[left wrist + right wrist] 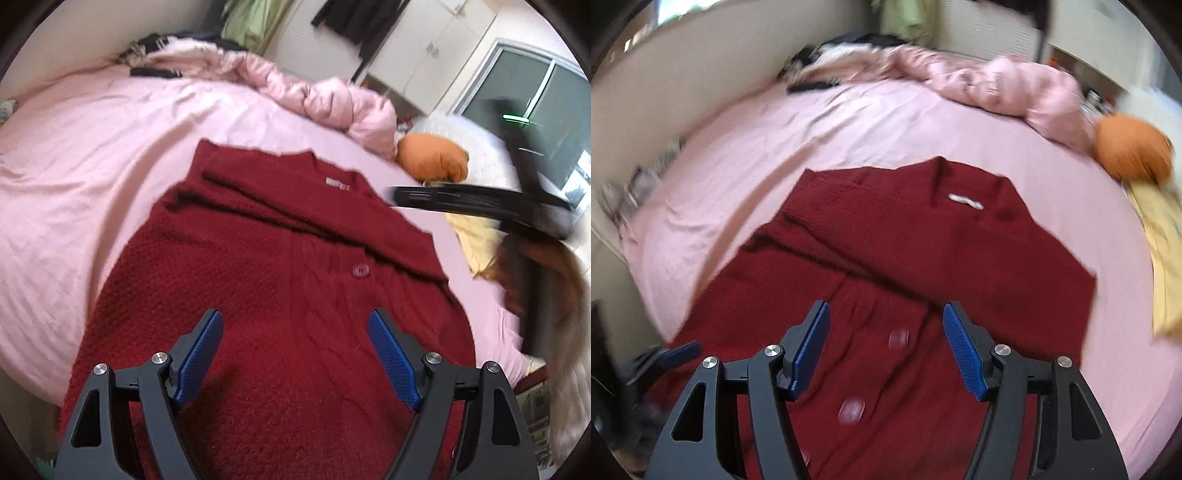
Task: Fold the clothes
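Red cardigan [280,295] flat on pink bed [92,147], sleeves folded across. My left tool [295,354] and right tool [884,350] hover spread apart, empty.

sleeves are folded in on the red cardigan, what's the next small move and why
Probably lower both open tools, left tool and right tool, to grip the red cardigan at its near hem: both hover empty above it, and its sleeves already cross the chest.

Both wrist cams (close) over cardigan [280,295]
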The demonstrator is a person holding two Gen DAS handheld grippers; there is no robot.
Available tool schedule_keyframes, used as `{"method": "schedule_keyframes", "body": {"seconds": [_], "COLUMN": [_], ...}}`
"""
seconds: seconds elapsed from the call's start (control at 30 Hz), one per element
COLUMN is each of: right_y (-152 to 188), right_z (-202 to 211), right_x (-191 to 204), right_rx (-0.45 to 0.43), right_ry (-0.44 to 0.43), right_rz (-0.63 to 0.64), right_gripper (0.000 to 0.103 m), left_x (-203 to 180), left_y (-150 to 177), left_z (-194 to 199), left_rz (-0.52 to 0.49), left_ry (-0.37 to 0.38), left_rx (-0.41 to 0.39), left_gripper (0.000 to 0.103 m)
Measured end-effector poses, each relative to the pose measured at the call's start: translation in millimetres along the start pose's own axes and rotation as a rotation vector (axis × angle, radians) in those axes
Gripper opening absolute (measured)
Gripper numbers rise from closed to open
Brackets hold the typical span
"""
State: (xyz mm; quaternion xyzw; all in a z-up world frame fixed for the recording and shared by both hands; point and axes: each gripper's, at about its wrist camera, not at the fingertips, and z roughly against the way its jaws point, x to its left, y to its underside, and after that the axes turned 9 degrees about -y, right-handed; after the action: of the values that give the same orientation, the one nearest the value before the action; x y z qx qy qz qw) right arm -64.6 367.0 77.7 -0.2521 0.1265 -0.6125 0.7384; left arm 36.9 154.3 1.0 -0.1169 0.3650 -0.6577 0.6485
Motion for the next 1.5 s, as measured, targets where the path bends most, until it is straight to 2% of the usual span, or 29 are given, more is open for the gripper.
{"method": "schedule_keyframes", "body": {"seconds": [0.13, 0.27, 0.47, 0.53, 0.57, 0.6, 0.63, 0.7, 0.77, 0.87, 0.97, 1.07, 1.2, 1.33, 1.4, 1.5], "right_y": [-39, -58, -75, -73, -73, -73, -73, -75, -75, -72, -62, -44, 3, 80, 117, 178], "right_z": [-73, -128, -186, -203, -206, -207, -207, -200, -188, -165, -138, -107, -56, 8, 38, 86], "right_x": [-10, 3, 30, 35, 38, 39, 36, 24, 10, -12, -50, -103, -200, -309, -351, -407], "right_rx": [0.080, 0.080, 0.074, 0.108, 0.095, 0.084, 0.075, 0.057, 0.025, -0.044, -0.130, -0.206, -0.248, -0.251, -0.253, -0.236], "right_ry": [-0.099, -0.169, -0.250, -0.201, -0.183, -0.172, -0.154, -0.137, -0.192, -0.204, -0.249, -0.172, 0.025, 0.274, 0.361, 0.536], "right_rz": [0.021, 0.082, 0.085, 0.117, 0.141, 0.151, 0.142, 0.080, 0.020, -0.037, -0.159, -0.259, -0.387, -0.527, -0.603, -0.687], "right_gripper": [0.064, 0.064, 0.064, 0.064, 0.064, 0.055, 0.034, 0.015, 0.013, 0.011, 0.010, 0.010, 0.010, 0.010, 0.010, 0.010], "left_x": [12, 24, 26, 28, 29, 30, 31, 31, 32, 31, 31, 30, 28, 23, 19, 14], "left_y": [0, -4, -6, -7, -6, -7, -7, -7, -7, -6, -6, -5, -5, -5, -5, -5], "left_z": [11, 8, 5, 4, 4, 4, 4, 4, 5, 4, 4, 4, 3, 0, -1, -2], "left_rz": [0.076, 0.136, 0.130, 0.140, 0.140, 0.138, 0.137, 0.137, 0.138, 0.135, 0.130, 0.127, 0.114, 0.101, 0.093, 0.077], "left_ry": [0.052, 0.070, 0.088, 0.098, 0.099, 0.097, 0.098, 0.098, 0.100, 0.094, 0.087, 0.081, 0.066, 0.040, 0.022, 0.000], "left_rx": [-0.076, -0.085, -0.079, -0.078, -0.078, -0.078, -0.078, -0.078, -0.080, -0.079, -0.078, -0.075, -0.066, -0.055, -0.052, -0.049], "left_gripper": [0.081, 0.081, 0.081, 0.081, 0.081, 0.081, 0.081, 0.081, 0.081, 0.081, 0.081, 0.081, 0.081, 0.081, 0.081, 0.081]}}
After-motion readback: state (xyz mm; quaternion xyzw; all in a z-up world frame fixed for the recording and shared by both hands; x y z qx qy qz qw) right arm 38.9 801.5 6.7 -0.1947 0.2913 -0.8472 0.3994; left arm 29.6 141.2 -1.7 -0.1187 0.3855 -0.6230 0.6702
